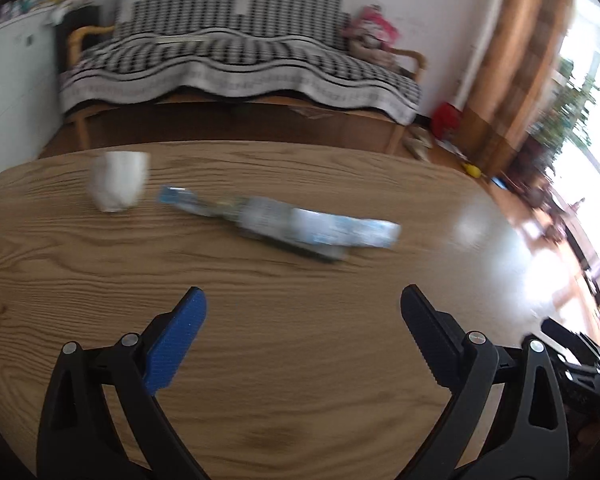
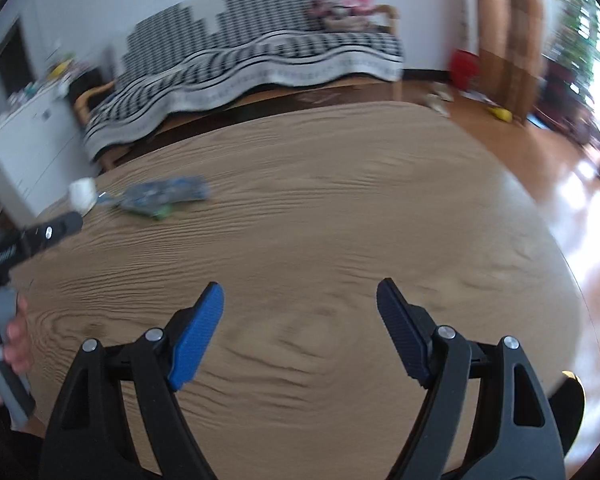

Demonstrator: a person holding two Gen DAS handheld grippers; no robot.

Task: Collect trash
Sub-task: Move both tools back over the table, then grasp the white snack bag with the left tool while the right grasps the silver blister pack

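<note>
A crushed plastic bottle with a blue and white label (image 1: pixel 284 222) lies on its side on the wooden table (image 1: pixel 260 360), blurred by motion. A crumpled white paper cup (image 1: pixel 118 186) stands to its left. My left gripper (image 1: pixel 302 304) is open and empty, a short way in front of the bottle. In the right wrist view the bottle (image 2: pixel 160 198) and cup (image 2: pixel 82 194) lie far left on the table (image 2: pixel 340 220). My right gripper (image 2: pixel 300 296) is open and empty over bare wood.
A sofa with a black and white checked cover (image 1: pixel 236 52) stands behind the table. A white cabinet (image 1: pixel 12 80) is at the left. Curtains (image 1: pixel 516 40) and a bright window are at the right. The left hand-held device (image 2: pixel 32 240) shows at the left edge.
</note>
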